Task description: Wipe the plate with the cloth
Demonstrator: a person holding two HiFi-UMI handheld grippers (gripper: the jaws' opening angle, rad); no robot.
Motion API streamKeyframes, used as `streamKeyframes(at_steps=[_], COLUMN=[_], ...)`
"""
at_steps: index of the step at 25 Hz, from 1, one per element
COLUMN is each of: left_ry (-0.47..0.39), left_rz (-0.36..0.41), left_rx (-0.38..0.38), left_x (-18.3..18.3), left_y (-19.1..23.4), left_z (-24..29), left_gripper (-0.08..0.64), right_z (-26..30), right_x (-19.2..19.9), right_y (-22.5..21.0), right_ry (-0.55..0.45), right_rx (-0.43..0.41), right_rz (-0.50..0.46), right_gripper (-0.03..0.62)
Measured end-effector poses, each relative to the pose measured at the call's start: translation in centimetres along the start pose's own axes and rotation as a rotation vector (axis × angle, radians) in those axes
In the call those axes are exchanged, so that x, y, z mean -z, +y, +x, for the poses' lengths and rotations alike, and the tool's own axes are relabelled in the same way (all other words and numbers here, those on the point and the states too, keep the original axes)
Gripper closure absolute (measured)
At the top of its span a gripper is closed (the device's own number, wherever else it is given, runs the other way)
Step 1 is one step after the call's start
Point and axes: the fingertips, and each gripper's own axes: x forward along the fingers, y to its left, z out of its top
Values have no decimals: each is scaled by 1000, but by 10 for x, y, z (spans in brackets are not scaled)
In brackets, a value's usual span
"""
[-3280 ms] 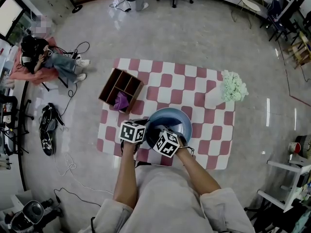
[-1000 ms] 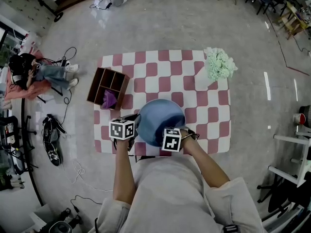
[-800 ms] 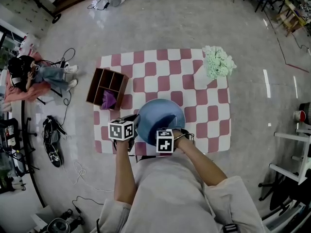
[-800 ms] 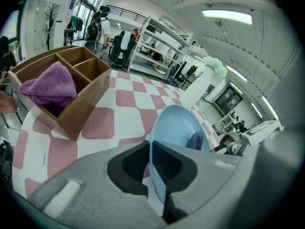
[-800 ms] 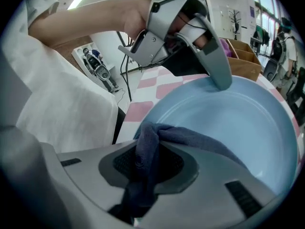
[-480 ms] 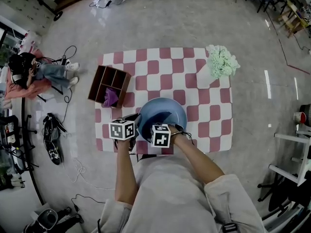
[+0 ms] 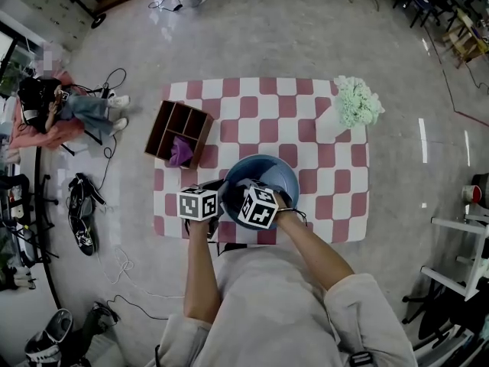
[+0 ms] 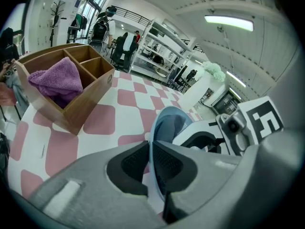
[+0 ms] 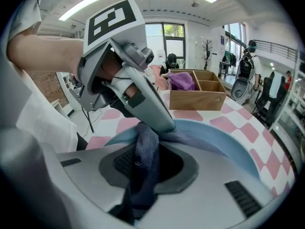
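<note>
- Left gripper (image 8: 148,152) is clenched on the plate (image 7: 273,176) rim, near the table (image 7: 340,199) front edge.
- Right gripper (image 9: 145,163) grips the cloth (image 9: 147,135) inside the plate.
- Risk: hard rubbing may twist the rim free.

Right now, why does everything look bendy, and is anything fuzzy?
Head view: the wide lens bows the table edges; glare streaks the floor. Left gripper view: fisheye, black corners, the near plate soft. Right gripper view: same curve, bright ceiling lights, cloth slightly blurred.
</note>
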Motion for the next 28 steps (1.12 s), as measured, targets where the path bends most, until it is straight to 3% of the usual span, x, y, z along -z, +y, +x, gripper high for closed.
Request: streamKeyframes(at_steps=[12,20,28], left_ry=[-1,12,-22], left_rz=[-16,-18,-31], left_rx=[27,23,40], left_x=[2,4,-3], left_y=[-5,-4,-3], left_z=[3,2,-2], left_gripper=[529,529,528], right_z=[-12,-21,-41], right_x=[11,12,29], right_y=[-26,-76,-107], right_ry=[55,18,5], right_rx=[74,253,393], right_rz=[-33,195,246], right_gripper=[497,497,497])
